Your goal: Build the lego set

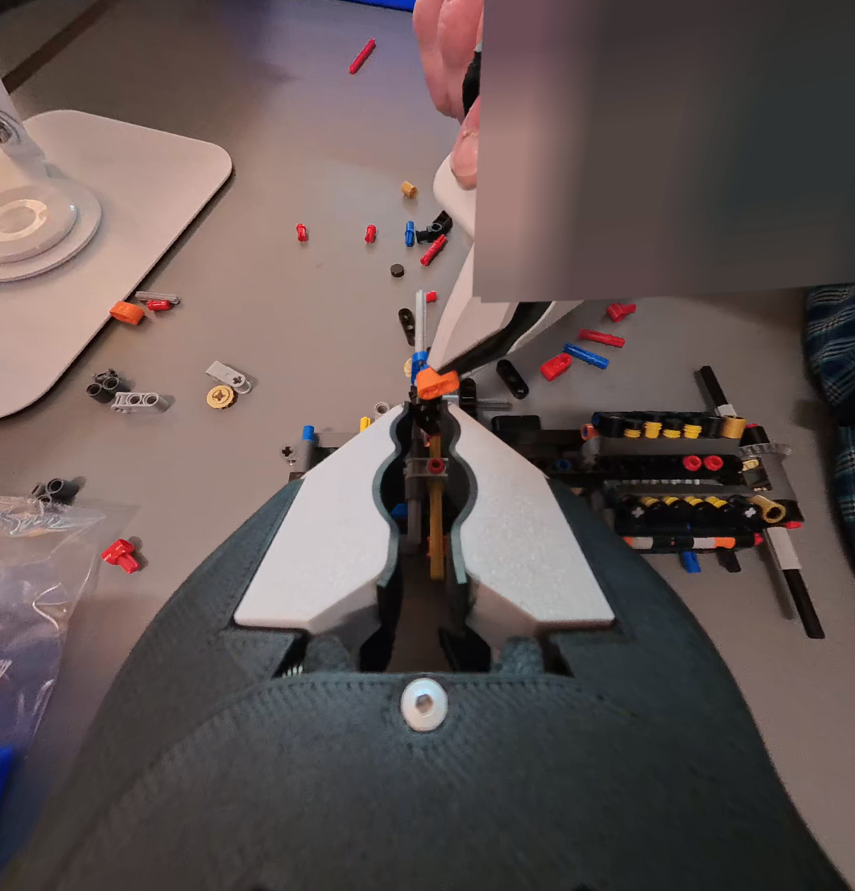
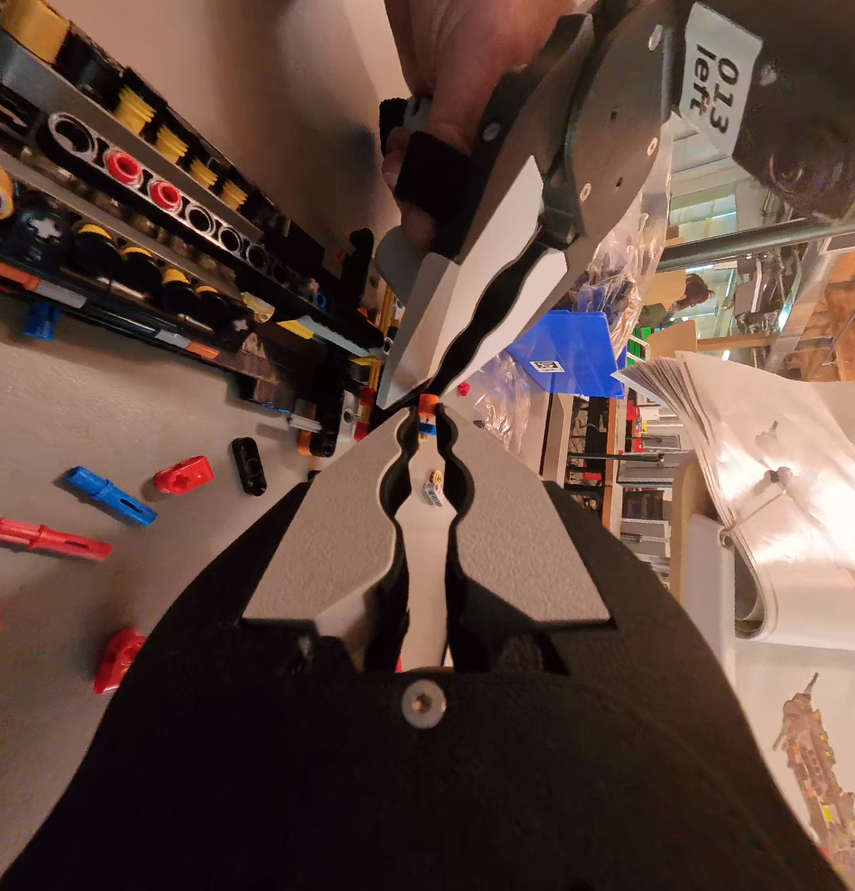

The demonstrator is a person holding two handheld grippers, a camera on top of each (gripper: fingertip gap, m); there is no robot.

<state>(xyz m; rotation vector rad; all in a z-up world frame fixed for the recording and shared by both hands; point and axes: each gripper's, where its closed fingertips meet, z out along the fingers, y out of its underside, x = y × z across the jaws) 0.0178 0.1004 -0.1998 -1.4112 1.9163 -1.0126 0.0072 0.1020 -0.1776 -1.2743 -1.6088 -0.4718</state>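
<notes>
Our left tongs pinch the slim black-and-yellow axle subassembly; right tongs nip the small orange plastic connector. We press it straight, gently.

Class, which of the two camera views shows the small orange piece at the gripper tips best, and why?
The left wrist view: the orange piece appears large, its angled shape clear above the left gripper, with the right gripper's tip touching it. In the right wrist view the same piece is only a small orange sliver pinched between the two grippers' tips, its shape unreadable.

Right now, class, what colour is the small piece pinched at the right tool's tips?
Orange piece; the left wrist view shows it best.
</notes>
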